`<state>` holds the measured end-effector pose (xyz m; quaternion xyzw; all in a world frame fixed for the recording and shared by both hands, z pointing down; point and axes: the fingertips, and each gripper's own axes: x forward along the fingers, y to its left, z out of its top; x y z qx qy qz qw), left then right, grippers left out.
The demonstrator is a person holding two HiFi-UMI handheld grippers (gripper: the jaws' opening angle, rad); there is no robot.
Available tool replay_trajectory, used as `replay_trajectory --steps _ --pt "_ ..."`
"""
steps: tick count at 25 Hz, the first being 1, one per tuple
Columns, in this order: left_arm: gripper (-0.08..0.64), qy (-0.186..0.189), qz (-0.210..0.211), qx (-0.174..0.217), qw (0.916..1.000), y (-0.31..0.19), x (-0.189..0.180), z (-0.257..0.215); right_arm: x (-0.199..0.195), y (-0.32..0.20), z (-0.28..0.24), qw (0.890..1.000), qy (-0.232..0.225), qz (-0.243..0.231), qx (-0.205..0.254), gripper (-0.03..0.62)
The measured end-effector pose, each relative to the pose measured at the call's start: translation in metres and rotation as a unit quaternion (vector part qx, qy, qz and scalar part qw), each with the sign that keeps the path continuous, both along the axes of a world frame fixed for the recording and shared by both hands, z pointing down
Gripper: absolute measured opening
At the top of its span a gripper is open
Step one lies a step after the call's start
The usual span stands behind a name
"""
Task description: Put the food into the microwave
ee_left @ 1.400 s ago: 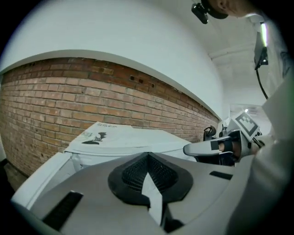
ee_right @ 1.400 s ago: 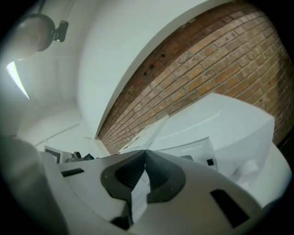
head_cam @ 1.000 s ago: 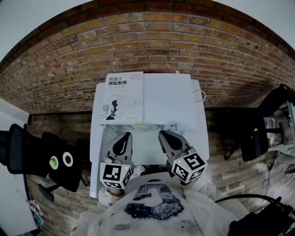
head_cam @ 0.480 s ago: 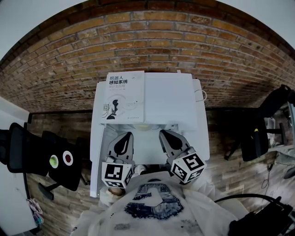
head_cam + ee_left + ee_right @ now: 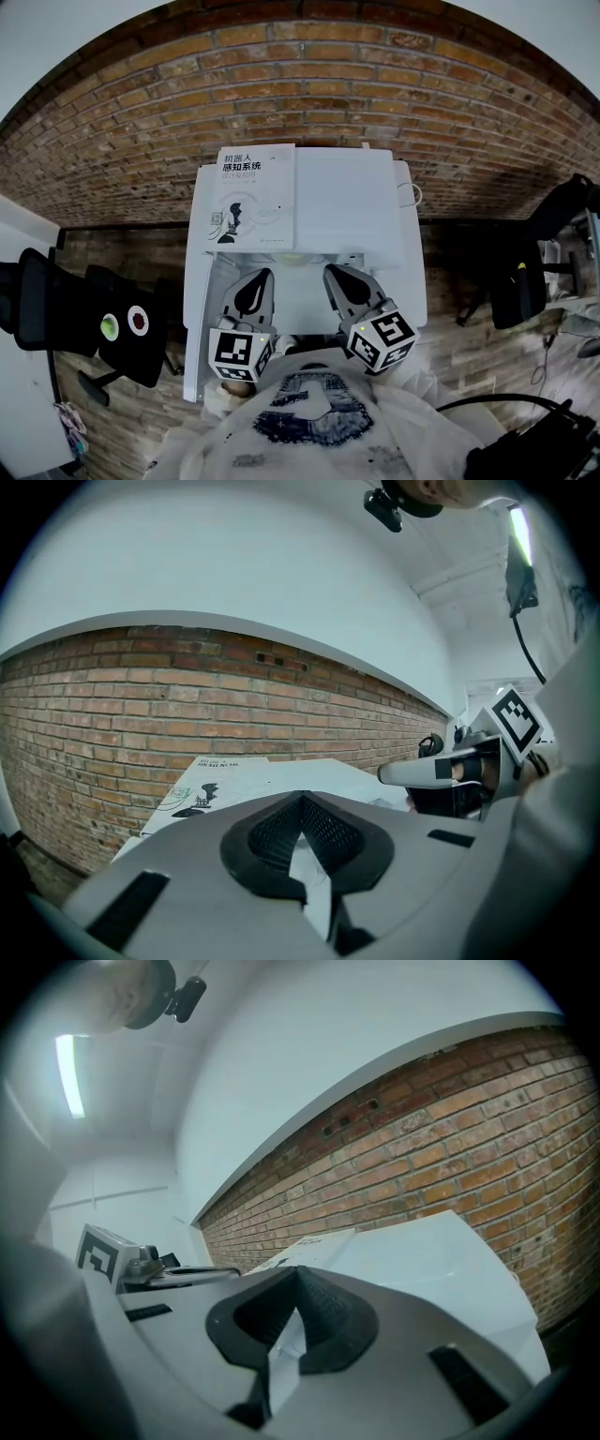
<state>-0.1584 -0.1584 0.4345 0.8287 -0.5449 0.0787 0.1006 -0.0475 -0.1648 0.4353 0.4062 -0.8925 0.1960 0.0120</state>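
Observation:
A white microwave (image 5: 347,206) stands against the brick wall, seen from above; its top also shows in the left gripper view (image 5: 309,771) and the right gripper view (image 5: 422,1251). A small pale yellow-green patch (image 5: 292,256) shows under its front edge; I cannot tell what it is. My left gripper (image 5: 251,281) (image 5: 302,808) and right gripper (image 5: 339,279) (image 5: 298,1283) hover side by side just before the microwave's front, pointing at it. Both are shut with nothing between the pads. No food item is clearly visible.
A white book (image 5: 253,197) with black print lies on the left half of the microwave's top. A white panel (image 5: 192,328) runs forward along the left side. Black chairs stand at left (image 5: 56,309) and right (image 5: 553,234). The brick wall (image 5: 300,84) lies behind.

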Motion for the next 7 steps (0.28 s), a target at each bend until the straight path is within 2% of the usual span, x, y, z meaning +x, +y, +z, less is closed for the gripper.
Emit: replay_trajectory --steps 7 --pt "0.008 -0.001 -0.005 0.0 1.0 -0.0005 -0.0057 -0.0006 -0.0038 -0.0009 -0.0003 1.0 0.003 -0.003 0.001 0.012"
